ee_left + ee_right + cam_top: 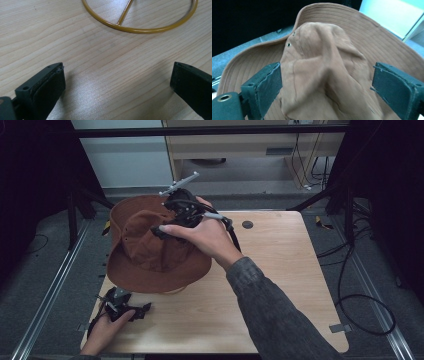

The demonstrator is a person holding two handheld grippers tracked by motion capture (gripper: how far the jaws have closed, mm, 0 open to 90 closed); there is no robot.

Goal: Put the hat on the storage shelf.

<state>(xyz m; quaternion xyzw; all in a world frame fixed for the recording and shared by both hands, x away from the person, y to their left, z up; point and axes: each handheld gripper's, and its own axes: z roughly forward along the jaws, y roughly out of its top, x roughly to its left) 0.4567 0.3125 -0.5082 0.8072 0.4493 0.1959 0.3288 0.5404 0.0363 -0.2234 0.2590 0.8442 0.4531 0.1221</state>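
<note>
A brown wide-brimmed hat (150, 255) sits raised above the left part of the wooden table (280, 270). Its crown (322, 57) is crumpled and creased. My right gripper (162, 227) is held over the crown from the right, and in the right gripper view it (327, 82) is open with one jaw on each side of the folded crown. My left gripper (142, 311) lies low near the table's front left corner. It (117, 75) is open over bare wood, and a yellow metal ring (140, 30) with a spoke lies on the table just beyond it.
A small dark round hole (247, 224) marks the table's far edge. Black cables (360, 305) loop on the floor to the right. Metal rails (45, 305) run along the floor on both sides, and dark frame legs (345, 200) stand behind the table.
</note>
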